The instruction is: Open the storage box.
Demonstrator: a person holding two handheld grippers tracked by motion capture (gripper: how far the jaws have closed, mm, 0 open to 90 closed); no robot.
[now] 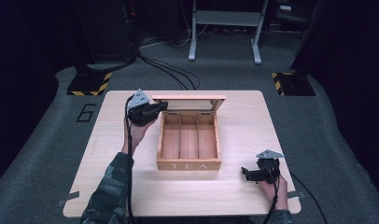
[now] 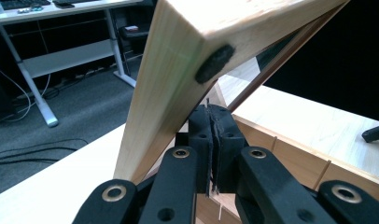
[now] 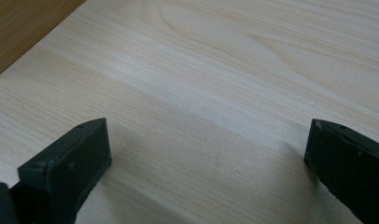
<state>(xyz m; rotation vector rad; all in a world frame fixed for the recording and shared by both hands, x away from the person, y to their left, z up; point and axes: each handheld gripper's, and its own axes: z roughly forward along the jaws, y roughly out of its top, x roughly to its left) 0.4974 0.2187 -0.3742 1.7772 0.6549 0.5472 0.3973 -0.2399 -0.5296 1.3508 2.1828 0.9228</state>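
A wooden tea box (image 1: 188, 164) stands open in the middle of the table, its three compartments empty. Its glass-paned lid (image 1: 188, 98) is raised at the back. My left gripper (image 1: 162, 107) is at the box's back left corner, just under the lid's left end. In the left gripper view the jaws are pressed together, and the gripper (image 2: 211, 140) is shut with nothing between them. The lid's frame (image 2: 178, 70) slants up right beside them, apart from the pads. My right gripper (image 1: 246, 173) rests low on the table at the front right, and it (image 3: 206, 154) is open over bare wood.
The light wooden table (image 1: 243, 121) has bare surface on both sides of the box. A corner of the box (image 3: 19, 28) shows in the right gripper view. Beyond the table are dark floor, cables (image 1: 173, 72) and a desk frame (image 1: 225, 28).
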